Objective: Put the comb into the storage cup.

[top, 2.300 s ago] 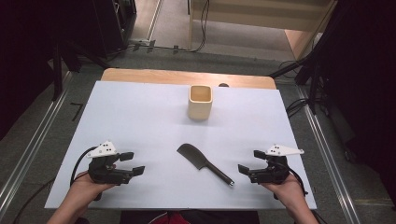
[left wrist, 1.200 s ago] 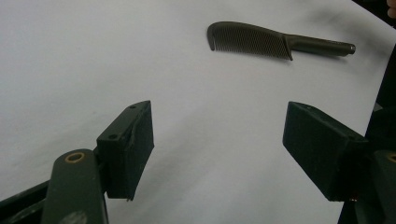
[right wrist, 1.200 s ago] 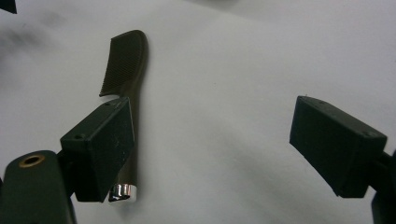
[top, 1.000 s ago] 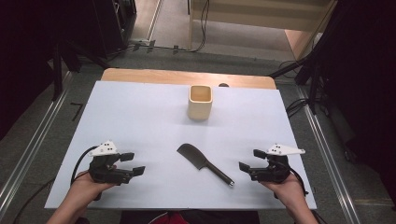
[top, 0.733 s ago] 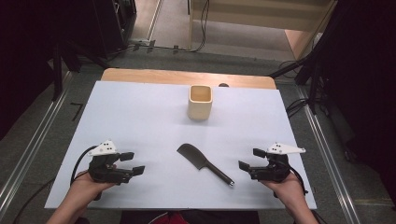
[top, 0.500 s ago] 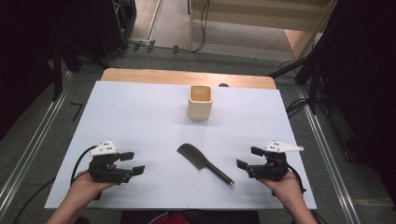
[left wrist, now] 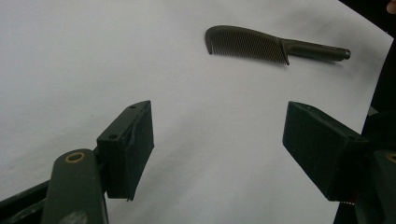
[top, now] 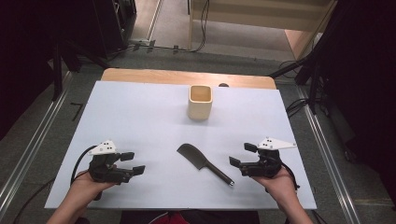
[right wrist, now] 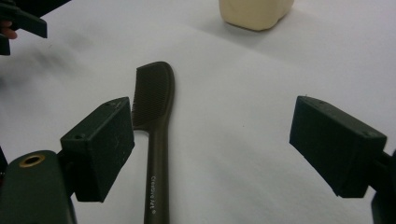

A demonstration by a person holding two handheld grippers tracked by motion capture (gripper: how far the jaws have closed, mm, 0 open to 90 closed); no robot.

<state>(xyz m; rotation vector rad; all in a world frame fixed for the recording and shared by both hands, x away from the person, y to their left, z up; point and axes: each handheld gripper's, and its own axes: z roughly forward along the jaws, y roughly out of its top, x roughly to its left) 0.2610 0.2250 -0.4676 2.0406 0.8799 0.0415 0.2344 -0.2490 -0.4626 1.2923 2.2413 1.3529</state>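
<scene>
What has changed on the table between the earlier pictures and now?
The right gripper has edged slightly left, toward the comb; its jaws are open and hold nothing. The left gripper, the comb and the cup stayed where they were.

Your two grippers rest on the near part of the table (top: 140, 107), well apart. Your left gripper (top: 132, 164) sits at the near left, your right gripper (top: 242, 155) at the near right, and their jaws point toward each other. Between them lies a comb (top: 203, 162), flat on the table, nearer your right gripper. Its toothed end points away from you and to the left; its handle end points toward you and to the right. Beyond the comb, toward the far edge, a cup (top: 201, 102) stands upright.
</scene>
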